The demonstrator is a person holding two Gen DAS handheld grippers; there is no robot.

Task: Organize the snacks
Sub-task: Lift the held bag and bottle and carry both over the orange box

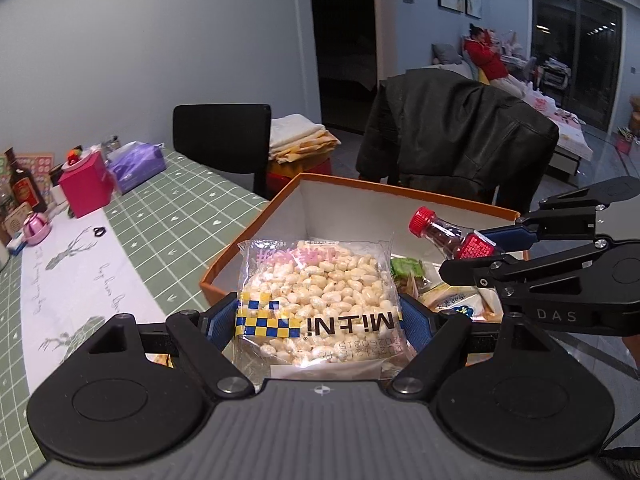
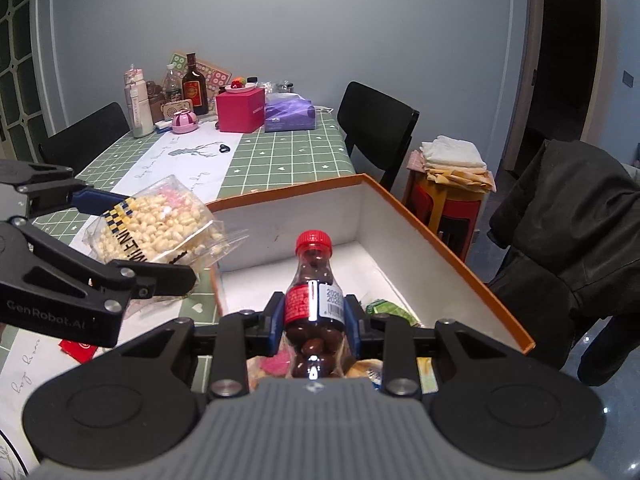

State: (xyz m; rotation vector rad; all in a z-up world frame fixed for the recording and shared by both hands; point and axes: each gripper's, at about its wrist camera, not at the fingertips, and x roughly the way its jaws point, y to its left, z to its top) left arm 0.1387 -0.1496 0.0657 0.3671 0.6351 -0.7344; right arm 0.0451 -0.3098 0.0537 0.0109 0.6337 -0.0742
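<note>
Orange box (image 1: 256, 216), green-checked tablecloth (image 1: 180, 208)

Read upside down on the clear puffed-rice snack bag (image 1: 316, 300): "MiLNi" in black beside a blue-and-yellow checker band, pink characters too blurred to read. Read "DAS" on the right gripper (image 1: 486, 242). Read "GenRobot.AI" on the left gripper (image 2: 132, 236). Saw a barcode and a number starting "202" on the red-capped bottle (image 2: 314, 300), rest illegible.

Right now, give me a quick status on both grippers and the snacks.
Left gripper shut on puffed rice pack. Right gripper shut on candy bottle. Both over orange box, some snacks inside. Nothing in the way.
</note>
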